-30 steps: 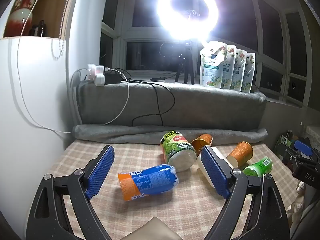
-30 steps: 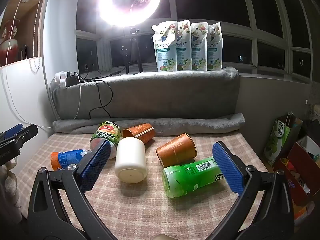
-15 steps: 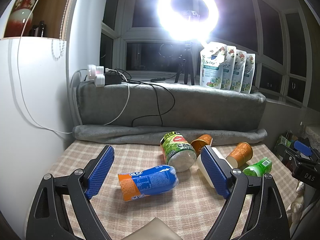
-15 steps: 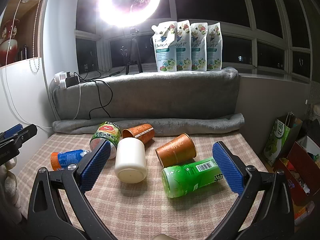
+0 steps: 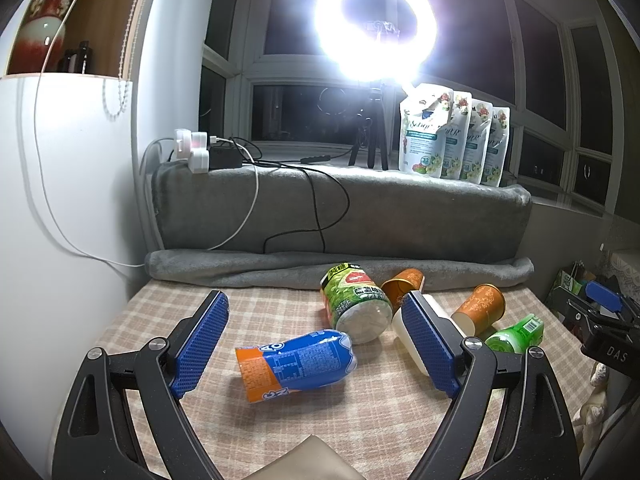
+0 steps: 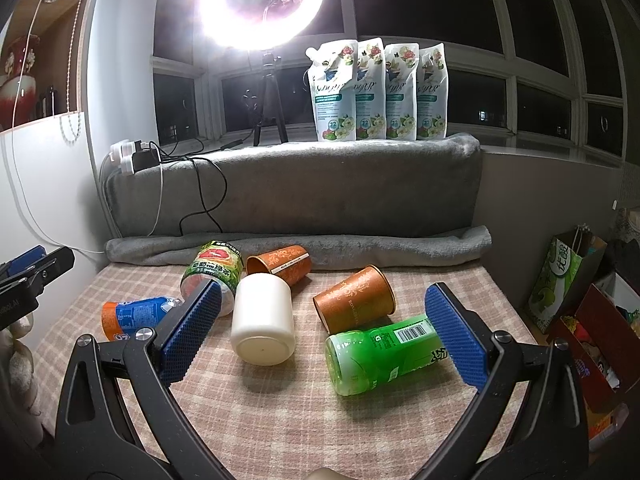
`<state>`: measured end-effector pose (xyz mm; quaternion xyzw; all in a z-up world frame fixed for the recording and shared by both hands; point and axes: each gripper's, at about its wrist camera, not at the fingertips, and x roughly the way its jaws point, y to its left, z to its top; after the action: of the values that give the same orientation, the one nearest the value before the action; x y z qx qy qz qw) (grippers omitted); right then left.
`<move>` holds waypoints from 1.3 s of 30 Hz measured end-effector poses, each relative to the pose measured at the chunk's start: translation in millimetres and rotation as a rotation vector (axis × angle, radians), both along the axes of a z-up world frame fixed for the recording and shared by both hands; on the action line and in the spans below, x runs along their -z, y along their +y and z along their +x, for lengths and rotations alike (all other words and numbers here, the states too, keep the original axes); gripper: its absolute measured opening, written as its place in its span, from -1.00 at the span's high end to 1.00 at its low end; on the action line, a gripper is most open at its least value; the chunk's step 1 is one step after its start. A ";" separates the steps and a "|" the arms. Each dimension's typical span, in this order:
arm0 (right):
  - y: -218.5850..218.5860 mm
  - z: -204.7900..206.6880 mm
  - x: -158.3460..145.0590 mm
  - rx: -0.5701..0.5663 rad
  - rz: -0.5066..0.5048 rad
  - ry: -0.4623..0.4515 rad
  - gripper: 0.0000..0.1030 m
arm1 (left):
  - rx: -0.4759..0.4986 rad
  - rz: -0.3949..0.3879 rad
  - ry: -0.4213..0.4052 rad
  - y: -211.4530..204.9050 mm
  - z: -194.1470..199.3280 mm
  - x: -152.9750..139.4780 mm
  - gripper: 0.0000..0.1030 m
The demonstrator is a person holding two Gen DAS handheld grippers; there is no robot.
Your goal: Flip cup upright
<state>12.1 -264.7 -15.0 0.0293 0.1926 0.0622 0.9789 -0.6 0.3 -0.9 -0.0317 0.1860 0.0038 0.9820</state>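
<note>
Several cups lie on their sides on the checked tablecloth [image 6: 280,408]. A white cup [image 6: 262,324] lies with its base toward me, a brown paper cup [image 6: 356,304] to its right, and a second brown cup [image 6: 282,266] behind it. Nearest the right gripper is a green cup [image 6: 380,354]; a green labelled cup [image 6: 214,270] and a blue-orange cup [image 6: 134,316] lie at the left. My right gripper [image 6: 324,334] is open, short of the white and green cups. My left gripper [image 5: 316,344] is open, with the blue-orange cup [image 5: 294,364] lying between its fingers, untouched.
A grey blanket roll [image 6: 296,244] and a padded ledge [image 6: 296,192] close off the table's back. Cables [image 5: 316,216] hang down from the ledge. White wall [image 5: 68,264] runs along the left side. Bags and boxes [image 6: 580,300] stand past the right edge.
</note>
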 end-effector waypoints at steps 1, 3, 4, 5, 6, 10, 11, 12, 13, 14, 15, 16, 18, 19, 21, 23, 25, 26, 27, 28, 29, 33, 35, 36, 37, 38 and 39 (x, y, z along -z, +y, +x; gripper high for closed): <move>0.0 0.3 0.3 0.000 0.001 0.001 -1.00 | 0.000 0.001 0.000 -0.2 0.0 0.3 -0.72; 0.0 0.3 0.0 0.001 -0.001 0.002 -1.00 | 0.000 -0.002 0.001 0.3 0.0 0.1 -0.72; 0.0 0.5 0.3 0.000 0.000 0.003 -1.00 | -0.001 -0.001 0.000 0.1 -0.1 0.1 -0.72; 0.4 0.7 0.7 -0.002 0.002 0.006 -1.00 | 0.000 -0.001 0.000 0.0 0.0 0.1 -0.72; 0.6 1.4 1.2 -0.004 0.002 0.009 -1.00 | 0.000 -0.001 0.000 0.0 0.0 0.1 -0.72; 2.0 6.2 2.0 -0.016 0.005 0.023 -1.00 | -0.001 -0.001 0.001 0.0 0.0 0.2 -0.72; 2.6 6.9 2.6 -0.019 0.005 0.026 -1.00 | -0.001 -0.002 0.001 0.1 -0.1 0.3 -0.72; 2.7 8.3 2.7 -0.023 0.007 0.030 -1.00 | -0.002 -0.002 0.001 -0.2 -0.1 0.1 -0.72; 3.3 9.4 3.3 -0.027 0.010 0.035 -1.00 | -0.003 -0.002 0.001 -0.6 -0.3 -0.4 -0.72; 3.8 11.0 3.9 -0.032 0.012 0.041 -1.00 | -0.005 -0.002 0.002 0.3 -0.5 0.0 -0.72; 3.6 13.6 4.4 -0.037 0.015 0.048 -1.00 | -0.007 -0.002 0.004 0.5 -0.7 0.5 -0.72; 3.4 15.7 4.3 -0.043 0.017 0.055 -1.00 | -0.009 -0.003 0.006 0.7 -1.1 1.5 -0.72; 4.3 20.1 5.1 -0.057 0.022 0.072 -1.00 | -0.013 -0.008 0.012 3.7 -0.6 4.6 -0.72; 4.7 23.2 5.3 -0.065 0.024 0.081 -1.00 | -0.013 -0.011 0.016 4.5 -0.9 5.7 -0.72; 5.8 30.0 6.1 -0.085 0.029 0.101 -1.00 | -0.014 -0.014 0.025 6.3 -1.6 7.4 -0.72; 6.6 39.6 8.1 -0.105 0.033 0.129 -1.00 | -0.013 -0.019 0.035 8.3 -2.2 9.7 -0.72; 6.8 49.6 10.3 -0.124 0.045 0.161 -1.00 | -0.011 -0.034 0.055 12.2 -1.1 12.4 -0.72; 7.6 55.1 11.5 -0.140 0.052 0.178 -1.00 | -0.008 -0.045 0.071 14.6 -0.3 14.5 -0.72; 9.2 60.5 12.9 -0.154 0.055 0.193 -1.00 | -0.003 -0.060 0.089 17.7 1.6 17.0 -0.72; 10.8 66.4 14.5 -0.168 0.056 0.211 -1.00 | 0.004 -0.077 0.110 21.0 3.1 20.0 -0.72; 12.9 73.5 16.4 -0.184 0.058 0.235 -1.00 | 0.018 -0.102 0.136 25.0 5.1 24.0 -0.72; 22.3 99.0 23.9 -0.260 0.077 0.335 -1.00 | 0.028 -0.180 0.221 37.4 9.9 39.0 -0.72; 27.9 113.7 28.0 -0.301 0.090 0.392 -1.00 | 0.020 -0.197 0.243 41.1 9.0 44.9 -0.71; 30.1 120.0 29.7 -0.316 0.095 0.415 -1.00 | 0.017 -0.201 0.249 42.4 8.3 46.8 -0.72; 32.8 127.9 32.0 -0.327 0.098 0.444 -1.00 | 0.015 -0.206 0.256 44.0 7.3 48.2 -0.72; 35.4 134.8 34.2 -0.338 0.104 0.471 -1.00 | 0.014 -0.213 0.261 45.4 5.9 49.4 -0.71; 37.3 140.0 36.6 -0.352 0.108 0.494 -1.00 | 0.013 -0.217 0.263 47.3 4.6 50.3 -0.71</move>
<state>152.1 -227.4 -51.6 0.0617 0.4232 0.2321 0.8736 4.0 47.5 -51.3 -0.1356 0.3125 -0.0183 0.9400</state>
